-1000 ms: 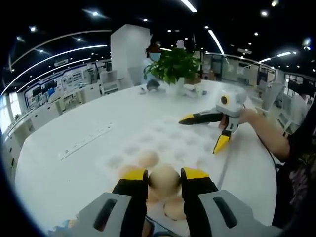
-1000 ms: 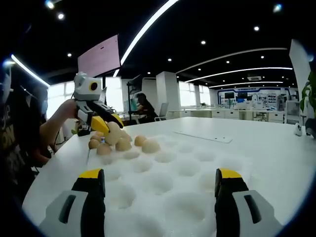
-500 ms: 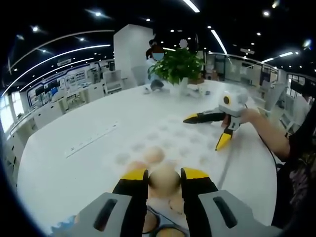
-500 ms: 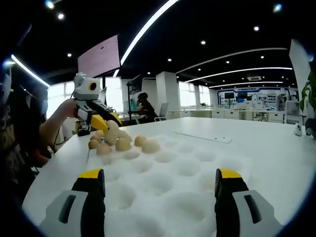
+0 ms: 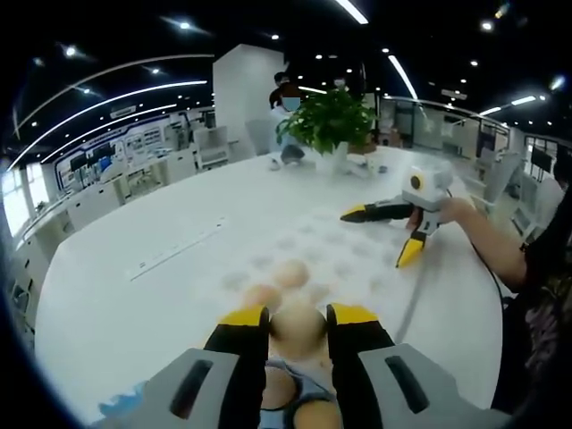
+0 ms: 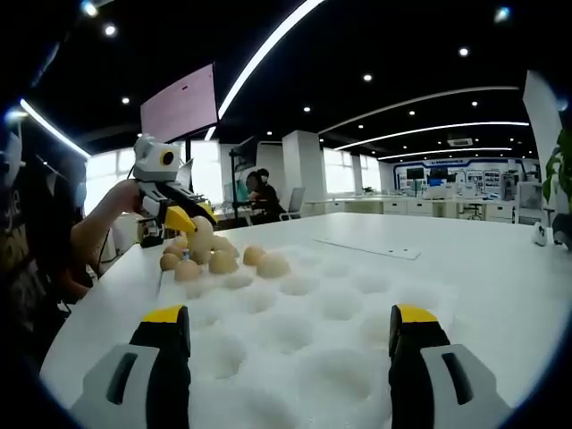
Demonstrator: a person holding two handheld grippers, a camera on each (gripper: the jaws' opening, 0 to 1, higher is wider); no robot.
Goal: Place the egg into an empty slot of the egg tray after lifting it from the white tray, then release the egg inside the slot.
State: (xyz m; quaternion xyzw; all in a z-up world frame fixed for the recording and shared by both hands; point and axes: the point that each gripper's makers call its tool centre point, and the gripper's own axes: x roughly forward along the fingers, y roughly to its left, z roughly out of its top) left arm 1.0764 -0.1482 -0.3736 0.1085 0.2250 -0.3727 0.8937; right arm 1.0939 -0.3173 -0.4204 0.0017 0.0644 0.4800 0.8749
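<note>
My left gripper [image 5: 298, 315] was clamped on the egg [image 5: 298, 327], which it held in the air above the eggs in the white tray [image 5: 308, 404] at the near edge of the bench [image 5: 116, 313]. Just beyond lay the egg tray [image 6: 304, 349], with eggs [image 6: 273, 264] seated only in its near rows. My right gripper [image 6: 290, 335] hung spread wide and empty over the far slots. The step called for steady squeeze, a carry to an empty slot [image 5: 332, 270] beyond the seated eggs, and a vertical descent until the egg rested before opening.
</note>
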